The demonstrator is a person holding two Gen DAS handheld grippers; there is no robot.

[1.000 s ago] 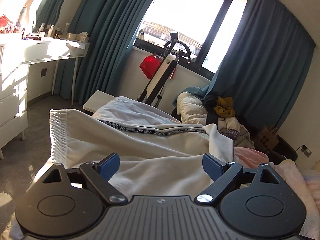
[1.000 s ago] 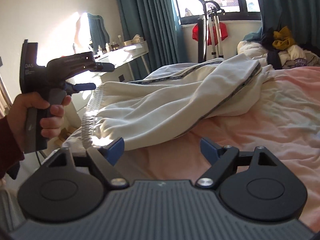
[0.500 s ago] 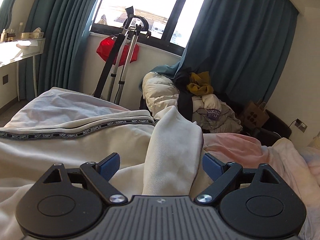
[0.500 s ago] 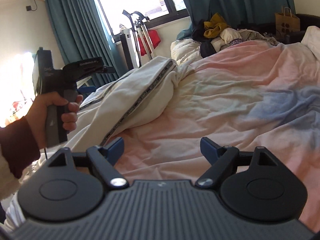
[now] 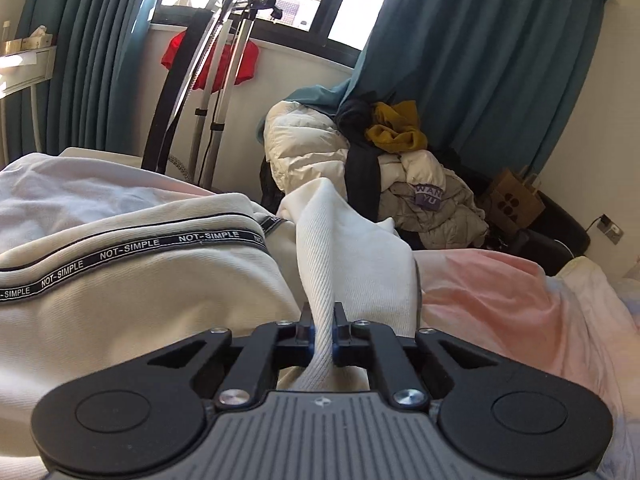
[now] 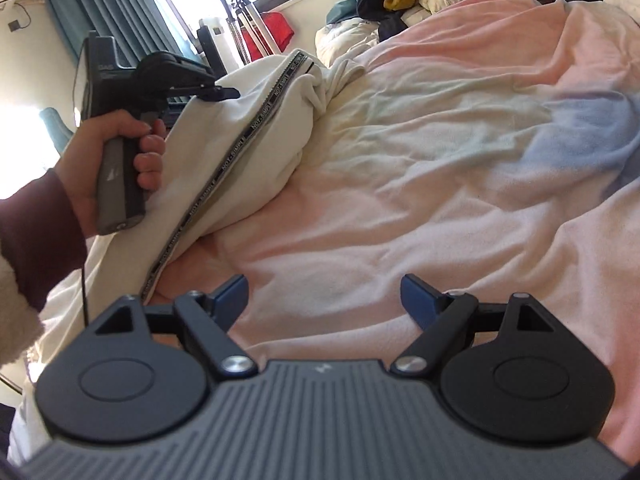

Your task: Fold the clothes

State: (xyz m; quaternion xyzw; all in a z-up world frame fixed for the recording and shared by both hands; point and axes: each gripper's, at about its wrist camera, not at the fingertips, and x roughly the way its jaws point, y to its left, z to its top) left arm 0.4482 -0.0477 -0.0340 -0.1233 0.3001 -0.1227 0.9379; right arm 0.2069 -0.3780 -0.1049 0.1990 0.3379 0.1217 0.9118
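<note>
Cream trousers point(image 5: 132, 292) with a black "NOT-SIMPLE" side stripe point(image 5: 120, 250) lie along the left of the bed. My left gripper point(image 5: 323, 334) is shut on a raised fold of their cream fabric point(image 5: 340, 256). In the right wrist view the trousers point(image 6: 256, 132) lie at the left, and the left gripper point(image 6: 224, 92) shows in the person's hand above them. My right gripper point(image 6: 325, 294) is open and empty, low over the pink bedsheet point(image 6: 440, 168), to the right of the trousers.
A heap of clothes and a white duvet point(image 5: 360, 160) lies past the bed's far end under teal curtains point(image 5: 472, 60). A garment steamer stand point(image 5: 216, 92) and a red cloth point(image 5: 208, 64) stand by the window. A white dresser point(image 5: 24, 64) is at far left.
My left gripper has closed on the cream fabric fold that lay between its open jaws. My right gripper has tilted lower over the pink sheet and stays open.
</note>
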